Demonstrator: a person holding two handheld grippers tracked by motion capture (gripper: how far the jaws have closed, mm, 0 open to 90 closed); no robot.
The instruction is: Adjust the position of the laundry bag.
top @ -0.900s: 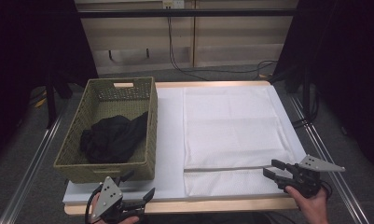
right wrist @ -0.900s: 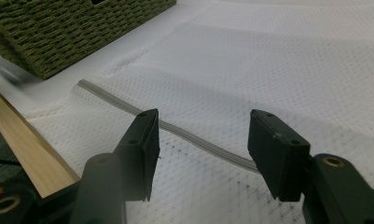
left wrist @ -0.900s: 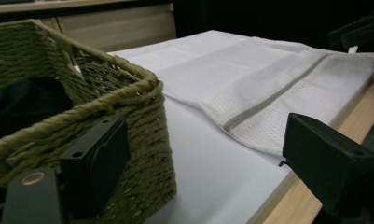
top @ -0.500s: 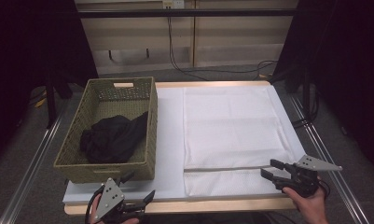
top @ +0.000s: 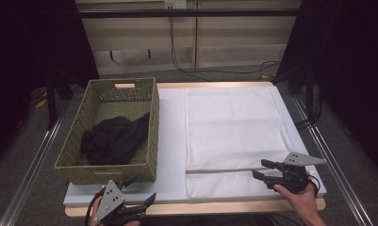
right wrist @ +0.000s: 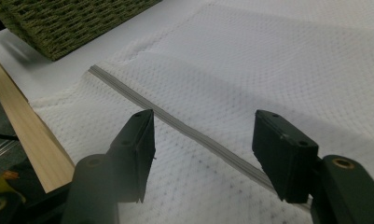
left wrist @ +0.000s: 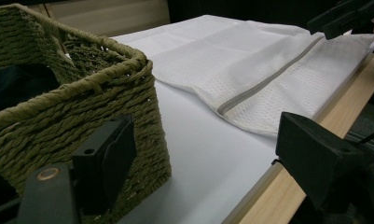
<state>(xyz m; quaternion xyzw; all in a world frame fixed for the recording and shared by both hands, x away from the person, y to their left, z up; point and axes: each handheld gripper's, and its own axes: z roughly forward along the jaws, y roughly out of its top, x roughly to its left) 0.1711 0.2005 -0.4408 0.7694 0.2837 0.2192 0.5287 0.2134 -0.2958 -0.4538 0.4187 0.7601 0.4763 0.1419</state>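
basket [top: 109, 162] blocks left; mesh bag [top: 234, 127] seemingly flat.

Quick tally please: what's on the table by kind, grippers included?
Woven basket: 1
Black garment in the basket: 1
White mesh zip bag: 1
Grippers, left gripper and right gripper, both open: 2
Total: 5

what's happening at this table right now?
A person holds a gripper in each hand at the near table edge. The right gripper hovers open over the white mesh laundry bag, its fingers straddling the grey zipper without pinching it. The left gripper sits open near the front corner of the woven basket, holding nothing. A black garment lies in the basket. Nothing is grasped yet.
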